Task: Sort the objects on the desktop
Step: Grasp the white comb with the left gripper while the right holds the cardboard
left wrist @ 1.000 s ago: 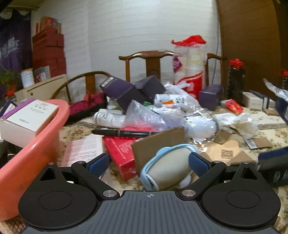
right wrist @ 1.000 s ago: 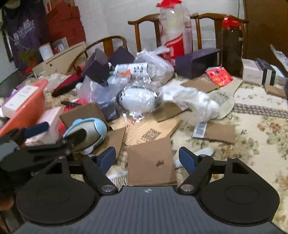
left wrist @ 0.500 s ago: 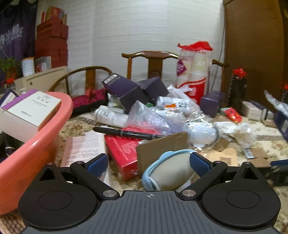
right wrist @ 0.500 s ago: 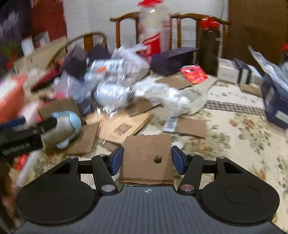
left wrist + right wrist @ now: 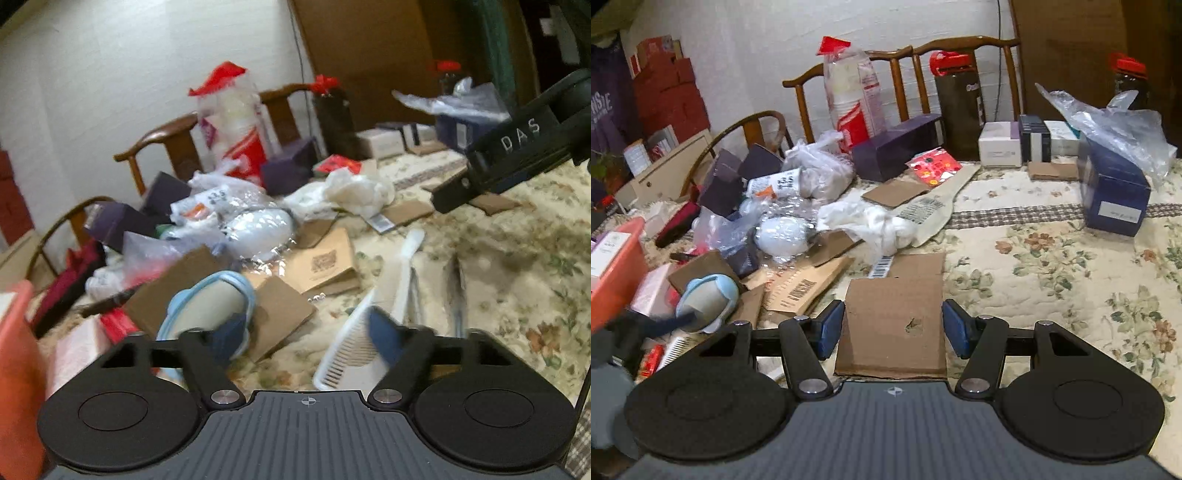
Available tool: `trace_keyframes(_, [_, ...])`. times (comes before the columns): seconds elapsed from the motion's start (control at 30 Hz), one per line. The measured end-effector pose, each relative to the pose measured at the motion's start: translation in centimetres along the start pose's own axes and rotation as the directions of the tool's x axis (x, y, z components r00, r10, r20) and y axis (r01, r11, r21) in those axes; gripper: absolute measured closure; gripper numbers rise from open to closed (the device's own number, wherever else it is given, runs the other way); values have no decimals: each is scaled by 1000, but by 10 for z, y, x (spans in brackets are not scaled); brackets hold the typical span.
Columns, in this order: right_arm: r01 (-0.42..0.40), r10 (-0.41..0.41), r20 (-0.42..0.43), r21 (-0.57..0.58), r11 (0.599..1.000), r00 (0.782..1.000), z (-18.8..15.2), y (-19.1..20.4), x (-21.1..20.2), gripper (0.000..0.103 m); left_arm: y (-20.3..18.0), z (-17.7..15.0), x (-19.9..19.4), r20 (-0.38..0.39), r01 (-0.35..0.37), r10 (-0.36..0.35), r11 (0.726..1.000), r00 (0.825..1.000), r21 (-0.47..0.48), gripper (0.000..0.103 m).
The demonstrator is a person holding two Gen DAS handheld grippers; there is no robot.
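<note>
The right gripper (image 5: 893, 329) pinches a flat cardboard square (image 5: 892, 325) by its edges near the worktop's (image 5: 1052, 266) front, where it could buckle free, while the empty left gripper (image 5: 308, 338), jaws closing, risks snagging the white comb (image 5: 347, 347).

From my remote seat I look across a table covered with a cream floral quilt (image 5: 1052, 266), a checked band running through its pattern. Behind it rises a white painted brick wall (image 5: 757, 44), evenly and rather dimly lit. Two dark wooden chairs (image 5: 908, 70) with curved top rails stand against the far edge, and a round-backed armchair (image 5: 750, 125) sits to the left. A brown wooden panel (image 5: 1071, 44), door or cabinet I cannot tell, fills the right corner. A dark purple hanging (image 5: 605, 110) covers the far left.
</note>
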State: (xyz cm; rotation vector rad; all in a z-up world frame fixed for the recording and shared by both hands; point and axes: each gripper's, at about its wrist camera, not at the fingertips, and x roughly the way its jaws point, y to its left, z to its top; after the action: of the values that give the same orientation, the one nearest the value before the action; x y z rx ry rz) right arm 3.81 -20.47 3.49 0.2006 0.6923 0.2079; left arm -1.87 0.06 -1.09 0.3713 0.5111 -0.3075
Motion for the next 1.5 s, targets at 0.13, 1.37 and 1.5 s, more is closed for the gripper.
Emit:
trace_keyframes(0.13, [-21,21,-1,-3,1000,1000,-1,3,-1,40,10,-1,5,-28,52,-54,998,998,-41,63])
trace_keyframes(1.37, [-104,102,-37,-38,994,994,-13,23,-3,40,19,-1,7,-15,76,-80,982,997,-172,99])
trace_keyframes(1.5, [-111,110,-38,-26,993,993,-12,21,-3,40,35,0,3,16,116,-116,957,993,-267,101])
